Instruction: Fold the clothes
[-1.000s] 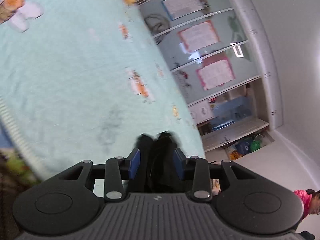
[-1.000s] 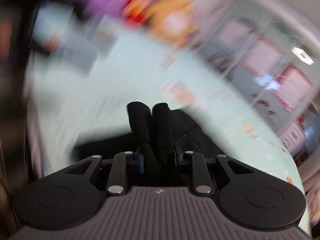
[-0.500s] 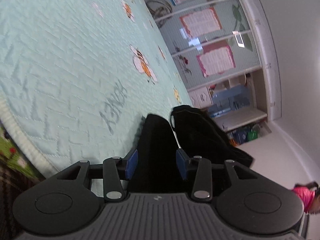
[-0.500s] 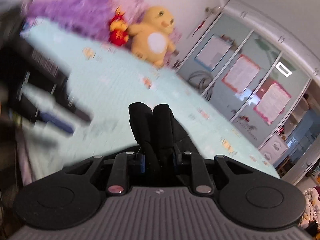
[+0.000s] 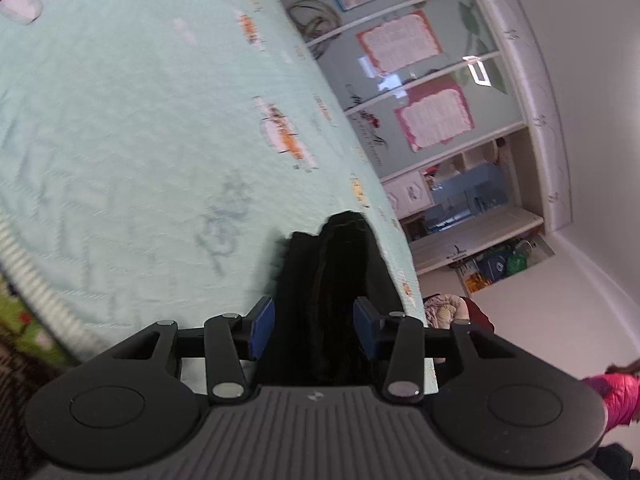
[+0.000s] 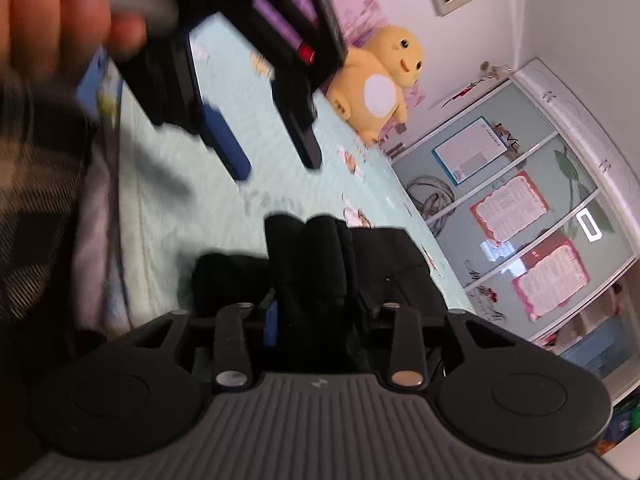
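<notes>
since a second ago the right gripper swung beside the left gripper at 11 o'clock, jaws opening around the black garment on the bed; left too is opening. release evenly, edges aligned.

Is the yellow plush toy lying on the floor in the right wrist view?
No. The yellow plush toy sits upright at the far end of the light green bedspread, against the wall.

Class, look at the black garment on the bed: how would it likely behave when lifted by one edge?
The black garment would probably droop: it lies crumpled on the bed. It looks thin, so likely light. Bunched folds suggest it will not slip easily.
</notes>
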The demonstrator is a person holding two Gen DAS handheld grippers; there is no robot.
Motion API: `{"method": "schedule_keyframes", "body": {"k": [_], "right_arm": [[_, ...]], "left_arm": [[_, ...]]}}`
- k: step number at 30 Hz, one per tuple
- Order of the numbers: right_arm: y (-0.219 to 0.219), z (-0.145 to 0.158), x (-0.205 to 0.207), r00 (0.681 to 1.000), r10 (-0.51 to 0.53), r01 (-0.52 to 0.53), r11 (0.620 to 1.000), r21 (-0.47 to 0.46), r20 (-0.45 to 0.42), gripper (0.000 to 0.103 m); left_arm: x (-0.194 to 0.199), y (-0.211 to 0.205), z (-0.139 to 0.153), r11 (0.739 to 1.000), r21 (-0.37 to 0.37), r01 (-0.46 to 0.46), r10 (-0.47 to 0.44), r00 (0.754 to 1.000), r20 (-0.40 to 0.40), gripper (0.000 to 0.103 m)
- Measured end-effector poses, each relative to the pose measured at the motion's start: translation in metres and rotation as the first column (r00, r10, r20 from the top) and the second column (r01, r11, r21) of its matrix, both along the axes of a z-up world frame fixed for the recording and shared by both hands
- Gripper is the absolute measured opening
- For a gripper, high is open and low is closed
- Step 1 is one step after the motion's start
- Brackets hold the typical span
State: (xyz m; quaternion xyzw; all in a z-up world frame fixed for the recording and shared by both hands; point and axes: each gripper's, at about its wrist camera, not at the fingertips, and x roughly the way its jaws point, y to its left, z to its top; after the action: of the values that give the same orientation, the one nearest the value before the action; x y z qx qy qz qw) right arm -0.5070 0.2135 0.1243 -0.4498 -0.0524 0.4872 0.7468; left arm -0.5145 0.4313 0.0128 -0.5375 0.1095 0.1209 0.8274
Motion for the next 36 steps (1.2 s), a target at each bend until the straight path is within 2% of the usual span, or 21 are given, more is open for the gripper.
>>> {"method": "schedule_keyframes", "body": {"k": [2,5,7,8,11,13,14,15,16,17,18,19,20,21,22,24,27,28,32,35,36], "right_arm": [[-0.019,0.021,-0.006,0.994,0.058,-0.052,0.996,0.066,-0.094,0.058],[-0.05,0.051,0.001,0.962,0.049,-0.001,0.984,0.175,-0.269,0.058],[-0.072,0.07,0.023,0.913,-0.006,0.114,0.964,0.242,-0.408,0.057],[-0.084,0.078,0.037,0.876,-0.031,0.183,0.944,0.273,-0.481,0.056],[-0.121,0.101,0.081,0.726,-0.073,0.394,0.86,0.325,-0.684,0.045],[-0.14,0.108,0.107,0.623,-0.053,0.493,0.801,0.34,-0.78,0.045],[-0.148,0.107,0.118,0.577,-0.035,0.531,0.775,0.343,-0.816,0.045],[-0.154,0.102,0.127,0.532,-0.016,0.56,0.757,0.337,-0.847,0.045],[-0.157,0.091,0.135,0.487,0.001,0.576,0.752,0.322,-0.873,0.045],[-0.16,0.079,0.142,0.442,0.019,0.591,0.746,0.307,-0.897,0.045],[-0.163,0.064,0.149,0.383,0.031,0.605,0.747,0.276,-0.923,0.045],[-0.164,0.044,0.157,0.305,0.035,0.616,0.755,0.225,-0.952,0.043],[-0.165,0.027,0.164,0.249,0.04,0.629,0.753,0.193,-0.968,0.037],[-0.167,0.017,0.165,0.243,0.051,0.64,0.742,0.199,-0.969,0.033],[-0.17,0.013,0.161,0.262,0.065,0.641,0.734,0.224,-0.963,0.029],[-0.172,0.012,0.154,0.277,0.072,0.632,0.738,0.237,-0.958,0.03],[-0.173,0.019,0.159,0.234,0.13,0.612,0.751,0.25,-0.964,0.032],[-0.174,0.021,0.162,0.216,0.153,0.605,0.754,0.255,-0.964,0.032],[-0.169,0.029,0.167,0.174,0.236,0.572,0.766,0.293,-0.956,0.033],[-0.17,0.042,0.176,0.186,0.281,0.565,0.754,0.336,-0.942,0.033],[-0.172,0.046,0.182,0.19,0.294,0.57,0.744,0.349,-0.937,0.033]], "left_arm": [[0.006,-0.004,0.011,0.999,0.033,0.015,-0.015,1.0,0.009,0.045],[0.022,-0.014,0.029,0.993,0.097,0.069,-0.071,0.997,0.019,0.048],[0.043,-0.028,0.042,0.975,0.175,0.14,-0.145,0.989,0.013,0.048],[0.053,-0.036,0.049,0.961,0.213,0.176,-0.181,0.983,0.007,0.048],[0.088,-0.06,0.06,0.909,0.32,0.266,-0.261,0.964,-0.059,0.048],[0.109,-0.072,0.055,0.882,0.357,0.306,-0.27,0.951,-0.149,0.048],[0.115,-0.071,0.043,0.883,0.351,0.311,-0.248,0.945,-0.214,0.048],[0.122,-0.07,0.03,0.884,0.345,0.315,-0.224,0.934,-0.278,0.037],[0.126,-0.068,0.019,0.886,0.341,0.314,-0.201,0.923,-0.327,0.012],[0.124,-0.063,0.01,0.891,0.342,0.298,-0.181,0.925,-0.333,0.005],[0.122,-0.057,0.002,0.9,0.332,0.282,-0.169,0.929,-0.33,0.005],[0.119,-0.052,-0.001,0.915,0.3,0.271,-0.175,0.935,-0.309,0.005],[0.119,-0.051,0.0,0.917,0.294,0.27,-0.176,0.935,-0.309,0.005],[0.118,-0.051,0.001,0.919,0.288,0.269,-0.177,0.934,-0.31,0.005],[0.117,-0.051,0.002,0.921,0.283,0.268,-0.176,0.934,-0.311,0.005],[0.117,-0.053,0.006,0.925,0.28,0.258,-0.163,0.933,-0.32,0.005],[0.111,-0.06,0.023,0.938,0.275,0.213,-0.117,0.938,-0.326,0.005],[0.108,-0.068,0.036,0.934,0.302,0.192,-0.093,0.945,-0.313,0.008],[0.118,-0.097,0.084,0.887,0.426,0.181,-0.102,0.974,-0.202,0.01],[0.153,-0.101,0.108,0.857,0.495,0.144,-0.088,0.987,-0.134,0.021],[0.169,-0.097,0.107,0.854,0.503,0.131,-0.071,0.988,-0.136,0.025]]}}
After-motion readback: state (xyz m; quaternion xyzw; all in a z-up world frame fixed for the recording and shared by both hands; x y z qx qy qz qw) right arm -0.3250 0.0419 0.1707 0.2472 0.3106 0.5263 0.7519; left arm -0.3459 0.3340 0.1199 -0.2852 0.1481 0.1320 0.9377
